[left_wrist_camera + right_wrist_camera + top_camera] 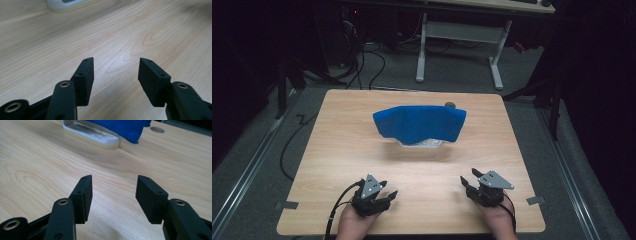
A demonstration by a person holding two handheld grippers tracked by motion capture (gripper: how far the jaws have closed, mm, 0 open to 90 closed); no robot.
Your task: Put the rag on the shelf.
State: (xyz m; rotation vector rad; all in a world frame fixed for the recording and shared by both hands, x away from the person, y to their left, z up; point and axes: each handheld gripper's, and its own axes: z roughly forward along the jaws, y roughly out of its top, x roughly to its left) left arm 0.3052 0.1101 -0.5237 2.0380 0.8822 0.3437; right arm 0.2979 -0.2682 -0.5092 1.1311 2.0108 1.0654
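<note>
A light wooden table point(337, 165) with a visible grain stands on grey carpet point(257, 165). Near its far right side the tabletop has a small round hole point(157, 129), seen as a dark spot at the far edge in the high view. Two metal rails point(247, 172) run along the floor on either side of the table. Black cables point(367, 60) lie in loops on the carpet at the back left, and one more trails down beside the table's left edge. Farther back stands a desk on a white frame point(462, 35) with two white legs. The room around it is dark.
</note>
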